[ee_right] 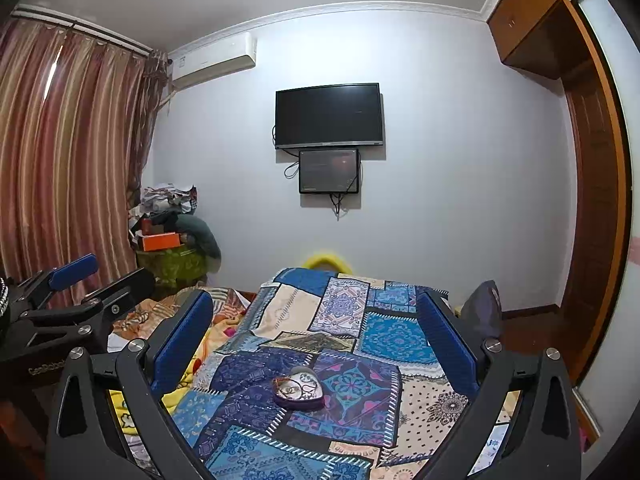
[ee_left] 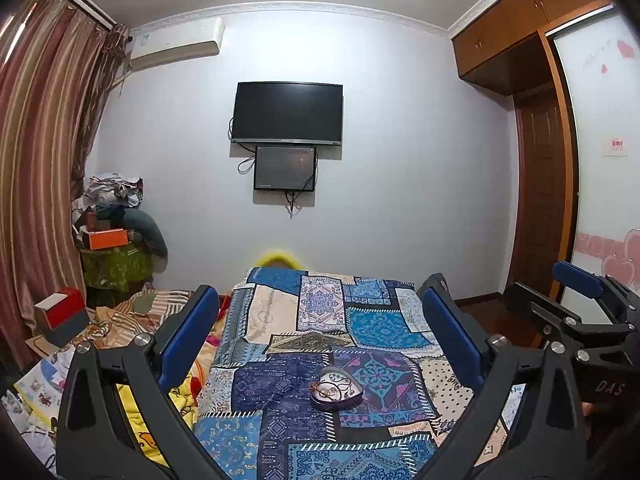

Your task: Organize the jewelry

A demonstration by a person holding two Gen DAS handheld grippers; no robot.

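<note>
From the left wrist view, the left hand-held gripper [ee_left: 320, 336] is spread wide, its two blue-padded fingers [ee_left: 188, 336] far apart with nothing between them. Below and ahead of it, a heart-shaped box [ee_left: 337, 390] sits open on the patchwork bedspread [ee_left: 280, 320], roughly midway between the fingers in the picture. Inside the box lies a tangle of jewelry [ee_left: 334, 387] (thin chains and rings, too small to sort out one from another). The right hand-held gripper [ee_left: 576, 300] shows at the right edge, above the side of the bed, its blue pad raised; from here it cannot be told how far it is open. A red box [ee_left: 60, 308] stands on the clutter at the left, and a television [ee_left: 287, 114] hangs on the far wall.

From the right wrist view, the right hand-held gripper [ee_right: 316, 332] is likewise wide open and holds nothing. The heart-shaped box [ee_right: 299, 393] rests on the bedspread [ee_right: 380, 340] beneath the gap, nearer the left finger, with the jewelry [ee_right: 298, 387] in it. The left hand-held gripper [ee_right: 100, 280] appears at the left edge, its fingers parted and empty, in front of the striped curtain [ee_right: 60, 140].
</note>
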